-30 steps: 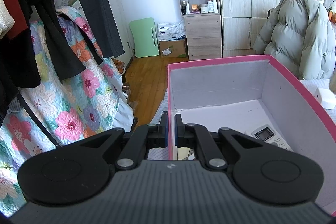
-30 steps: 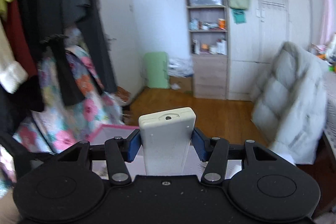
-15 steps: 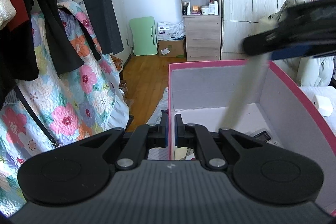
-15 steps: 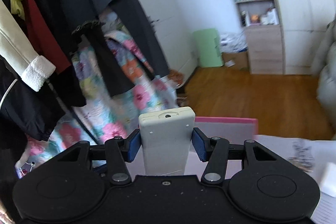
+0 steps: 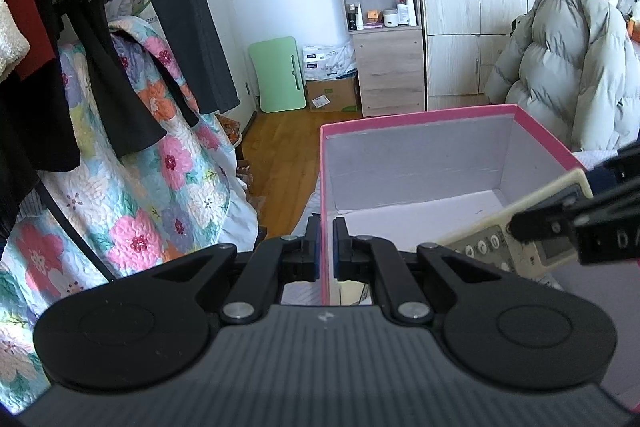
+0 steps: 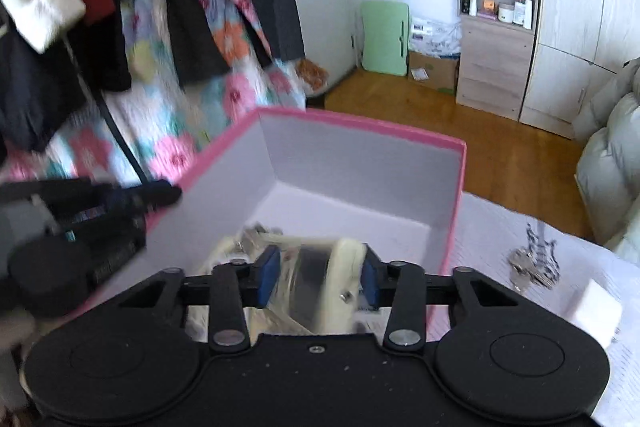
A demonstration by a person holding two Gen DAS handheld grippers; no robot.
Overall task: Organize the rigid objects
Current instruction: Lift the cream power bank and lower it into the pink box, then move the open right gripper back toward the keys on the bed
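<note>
The right gripper [image 6: 318, 281] has its blue-padded fingers [image 6: 267, 281] clenched on the cream plastic remote control [image 6: 320, 287], which hangs tilted inside the pink cardboard box with pale grey lining [image 6: 360, 163], above other small things on its floor that are too blurred to name. The left gripper [image 5: 326, 249] pinches the box's near pink wall between its fingers [image 5: 313, 247]. Letting go from this height and tilt could knock the remote against the contents or leave it propped on the wall; if the left grip slips, the box may shift sideways towards the bunch of metal keys [image 6: 530, 267] and white rectangular block [image 6: 596, 311] lying just outside it.
</note>
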